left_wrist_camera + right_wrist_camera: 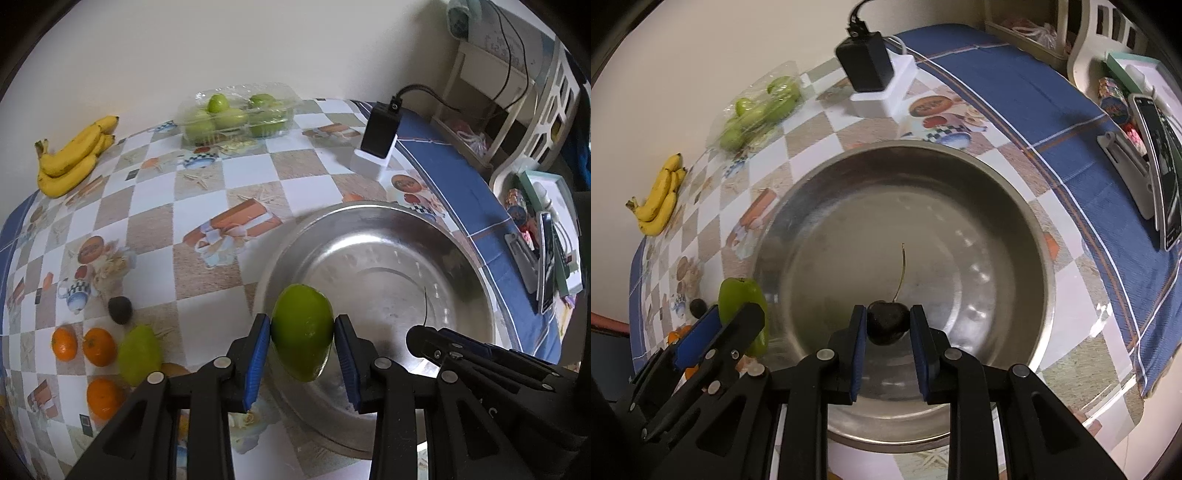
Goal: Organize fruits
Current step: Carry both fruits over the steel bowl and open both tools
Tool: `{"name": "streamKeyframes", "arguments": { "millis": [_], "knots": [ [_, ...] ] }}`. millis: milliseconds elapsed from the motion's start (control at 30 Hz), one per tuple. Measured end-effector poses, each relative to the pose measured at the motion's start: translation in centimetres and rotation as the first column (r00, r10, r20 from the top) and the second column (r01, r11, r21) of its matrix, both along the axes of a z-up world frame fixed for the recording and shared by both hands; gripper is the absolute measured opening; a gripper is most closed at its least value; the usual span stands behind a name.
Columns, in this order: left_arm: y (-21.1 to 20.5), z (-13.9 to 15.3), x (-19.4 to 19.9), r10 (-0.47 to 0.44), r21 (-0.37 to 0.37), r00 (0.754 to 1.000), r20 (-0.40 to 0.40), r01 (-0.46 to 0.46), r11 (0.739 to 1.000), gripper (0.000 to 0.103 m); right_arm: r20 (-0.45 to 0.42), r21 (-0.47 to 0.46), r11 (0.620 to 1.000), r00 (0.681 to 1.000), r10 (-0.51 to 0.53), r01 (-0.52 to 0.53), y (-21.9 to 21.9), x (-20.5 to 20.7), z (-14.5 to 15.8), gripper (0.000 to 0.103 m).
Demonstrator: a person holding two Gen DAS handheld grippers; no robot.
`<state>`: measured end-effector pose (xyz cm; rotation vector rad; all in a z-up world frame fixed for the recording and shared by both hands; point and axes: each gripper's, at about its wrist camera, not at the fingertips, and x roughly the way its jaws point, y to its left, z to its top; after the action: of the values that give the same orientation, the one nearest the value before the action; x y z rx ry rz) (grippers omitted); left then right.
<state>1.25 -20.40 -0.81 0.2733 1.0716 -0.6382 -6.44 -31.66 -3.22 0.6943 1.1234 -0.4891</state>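
Note:
My left gripper [302, 332] is shut on a green mango [302, 330] and holds it over the near left rim of a large steel bowl [454, 236]. My right gripper [888, 325] is shut on a dark cherry [887, 322] with a long stem, held above the inside of the steel bowl [1015, 199]. The left gripper with its mango [740, 299] shows at the left of the right wrist view. On the table lie a second green mango [139, 353], three oranges [99, 346], a dark cherry [120, 309] and bananas [72, 157].
A clear plastic box of green fruits [236, 114] stands at the wall. A black charger on a white power strip [376, 144] sits behind the bowl. A phone on a stand [1160, 162] and clutter lie at the right on the blue cloth edge.

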Motion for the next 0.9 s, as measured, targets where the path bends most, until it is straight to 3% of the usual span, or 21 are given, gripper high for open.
{"name": "streamKeyframes", "arguments": {
  "millis": [467,733,900],
  "knots": [
    [-0.3,-2.0,0.4,0.015,0.034,0.998,-0.059,-0.013,0.999,0.039,-0.072,0.034,0.999,0.997,-0.017,0.020,-0.5,-0.3,-2.2,0.025],
    [-0.1,-1.6,0.5,0.024,0.024,0.998,-0.054,-0.022,0.999,0.039,-0.078,0.045,0.998,0.996,-0.035,0.039,-1.0,-0.2,-2.4,0.026],
    [0.1,-0.9,0.6,0.023,0.015,0.999,-0.042,-0.023,1.000,0.040,-0.078,0.029,0.999,0.996,-0.036,0.038,-1.1,-0.4,-2.1,0.033]
  ]
}}
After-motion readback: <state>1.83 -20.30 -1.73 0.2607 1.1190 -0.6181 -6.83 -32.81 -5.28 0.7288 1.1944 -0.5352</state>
